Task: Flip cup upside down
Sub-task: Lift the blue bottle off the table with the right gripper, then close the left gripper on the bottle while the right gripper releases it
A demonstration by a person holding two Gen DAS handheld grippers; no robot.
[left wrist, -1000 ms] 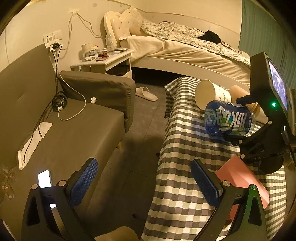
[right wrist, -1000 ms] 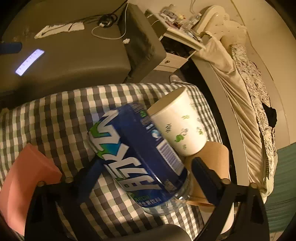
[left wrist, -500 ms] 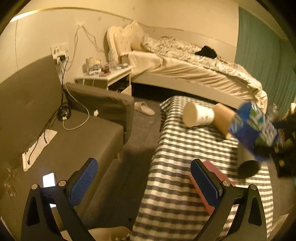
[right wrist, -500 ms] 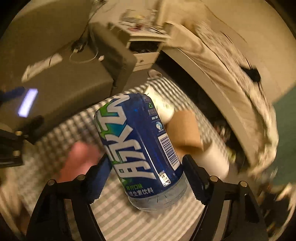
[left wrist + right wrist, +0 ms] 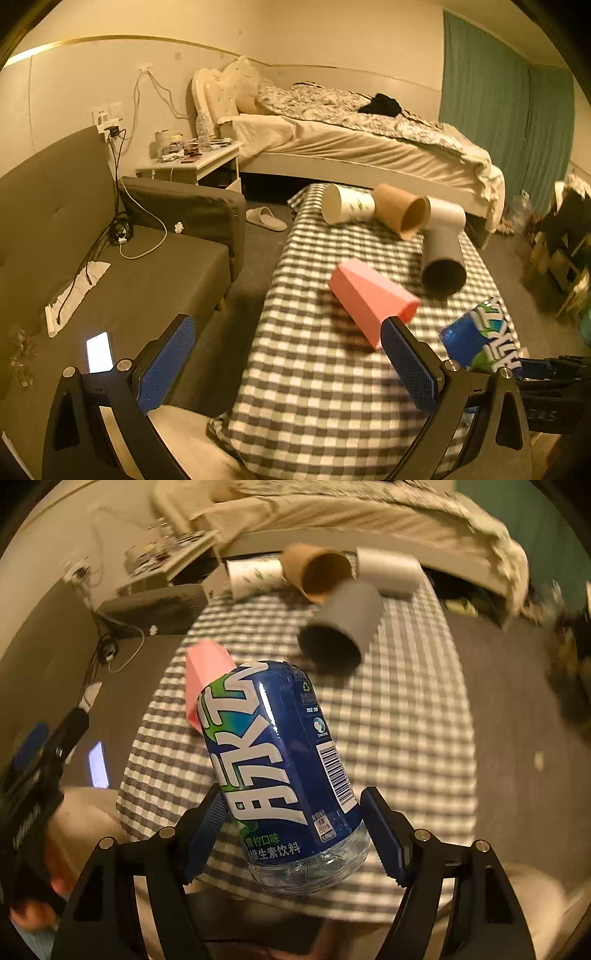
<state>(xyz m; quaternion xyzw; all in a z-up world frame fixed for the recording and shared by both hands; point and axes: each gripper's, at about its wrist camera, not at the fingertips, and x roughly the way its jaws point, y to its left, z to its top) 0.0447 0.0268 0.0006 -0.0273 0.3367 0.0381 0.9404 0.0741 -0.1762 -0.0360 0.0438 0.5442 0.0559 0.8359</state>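
The right hand-held gripper (image 5: 295,834) clamps a blue-labelled plastic cup (image 5: 280,764), tilted (clear base nearest the camera), above the checked table (image 5: 406,738). The left hand-held gripper (image 5: 288,365) hangs open and empty at the table's near edge, beside a pink cup (image 5: 369,299) lying on its side.

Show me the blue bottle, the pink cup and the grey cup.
blue bottle (image 5: 280,760), right wrist view, label middle.
pink cup (image 5: 369,295), left wrist view, top side.
grey cup (image 5: 441,247), left wrist view, outer wall.
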